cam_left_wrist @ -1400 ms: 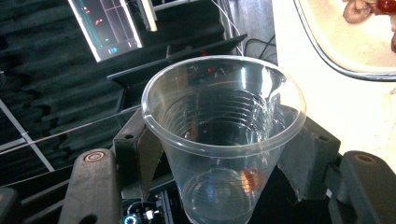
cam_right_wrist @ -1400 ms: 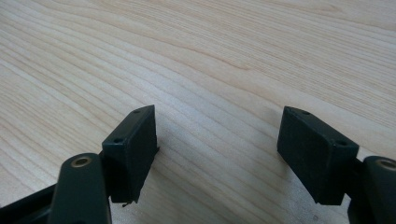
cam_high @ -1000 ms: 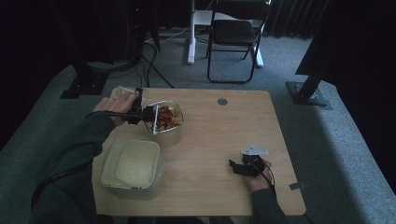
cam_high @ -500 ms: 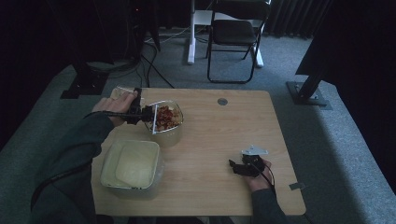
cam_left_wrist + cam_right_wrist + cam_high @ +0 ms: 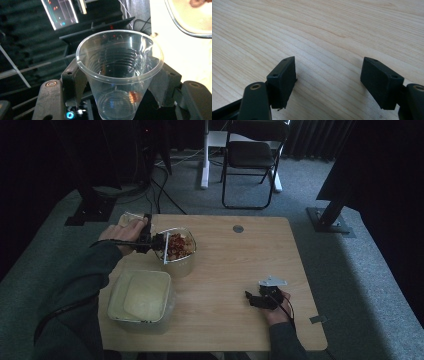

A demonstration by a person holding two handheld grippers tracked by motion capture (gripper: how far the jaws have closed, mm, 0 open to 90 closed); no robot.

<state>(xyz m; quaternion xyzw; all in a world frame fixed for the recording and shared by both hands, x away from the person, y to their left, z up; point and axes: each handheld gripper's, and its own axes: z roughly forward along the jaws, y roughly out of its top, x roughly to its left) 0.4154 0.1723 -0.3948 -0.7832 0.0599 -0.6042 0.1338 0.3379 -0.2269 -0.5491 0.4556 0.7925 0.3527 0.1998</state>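
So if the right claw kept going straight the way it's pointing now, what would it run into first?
Probably just the bare wooden table. The right claw is open, angled down at the wood, with nothing between its jaws or ahead. How near the wood lies is hard to judge.

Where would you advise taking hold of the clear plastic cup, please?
Grip the clear plastic cup across its tapered wall just under the rolled rim, as the left gripper does now, one pad on each side. The rim stops it slipping through, and the thin wall probably calls for a light squeeze.
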